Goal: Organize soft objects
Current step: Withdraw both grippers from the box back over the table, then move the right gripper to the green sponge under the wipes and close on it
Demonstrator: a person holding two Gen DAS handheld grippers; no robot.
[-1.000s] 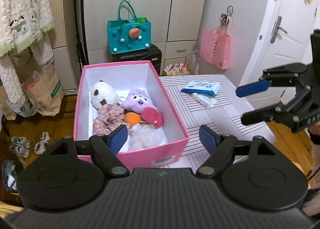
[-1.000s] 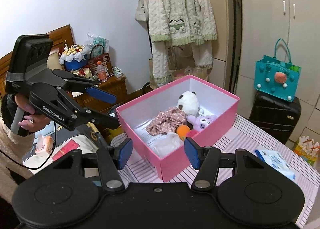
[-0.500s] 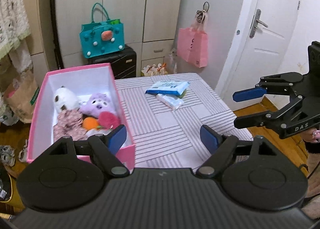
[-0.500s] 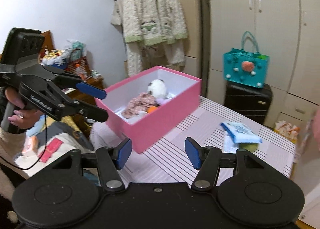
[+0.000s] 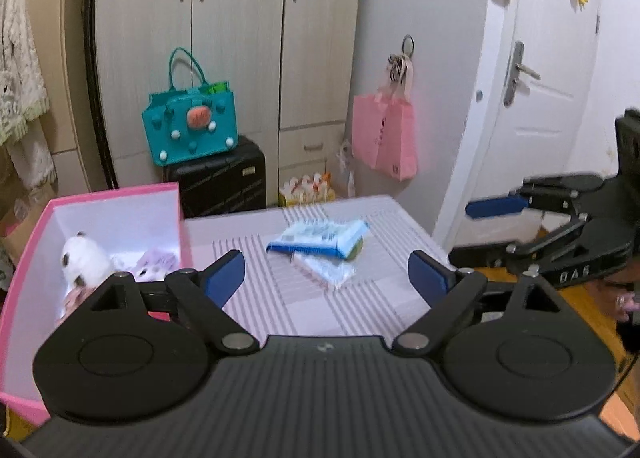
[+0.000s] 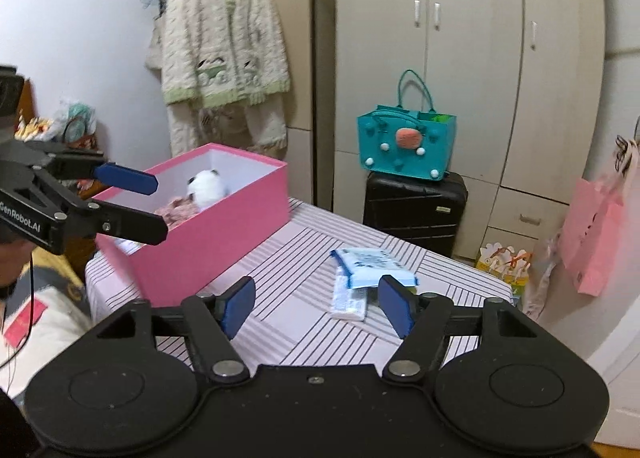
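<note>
Both grippers over the striped table, nothing in either

The left gripper [image 5: 326,276] and right gripper [image 6: 316,304] are both opening, with nothing between the jaws. The tissue packs [image 5: 320,246] lie stacked mid-table [image 6: 280,254]. The pink box [image 6: 208,225], well apart at the table's edge, holds a white plush toy [image 6: 206,187] and other soft things.

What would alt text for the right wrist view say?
The right gripper, jaws opening and empty, points at two tissue packs on a striped table. A pink box of soft toys sits left; the left gripper hovers beside it.
</note>
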